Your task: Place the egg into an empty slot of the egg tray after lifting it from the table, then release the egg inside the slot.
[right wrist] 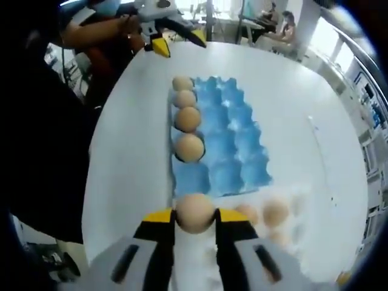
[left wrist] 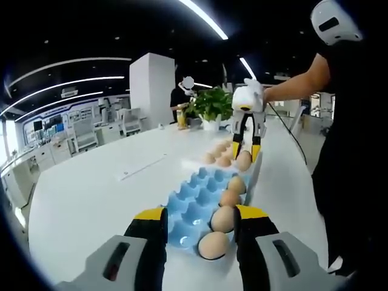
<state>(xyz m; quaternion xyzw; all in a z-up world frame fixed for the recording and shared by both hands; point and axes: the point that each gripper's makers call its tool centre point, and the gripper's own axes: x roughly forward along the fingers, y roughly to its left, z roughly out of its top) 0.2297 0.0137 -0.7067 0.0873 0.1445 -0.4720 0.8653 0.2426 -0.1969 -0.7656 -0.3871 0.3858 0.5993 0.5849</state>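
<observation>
A blue egg tray (left wrist: pixel 189 205) lies on the white table (left wrist: pixel 91 194), with several brown eggs (left wrist: pixel 222 219) filling its right-hand column in the left gripper view. My left gripper (left wrist: pixel 201 225) hovers open over the tray's near end, nothing between its jaws. At the tray's far end my right gripper (left wrist: pixel 247 145) hangs pointing down, shut on a brown egg (left wrist: pixel 244 161). In the right gripper view that held egg (right wrist: pixel 194 212) sits between my right gripper's (right wrist: pixel 194 219) yellow jaws, just off the tray (right wrist: pixel 233 139) edge, in line with the egg row (right wrist: pixel 189 147) and an empty slot (right wrist: pixel 191 177). The left gripper (right wrist: pixel 176 37) shows open at the top.
Several loose eggs (left wrist: pixel 217 153) (right wrist: pixel 276 212) lie on the table beyond the tray's end. A potted plant (left wrist: pixel 212 103) stands at the table's far edge. A person in black (left wrist: pixel 351 133) stands along the table's right side. Chairs and desks stand behind.
</observation>
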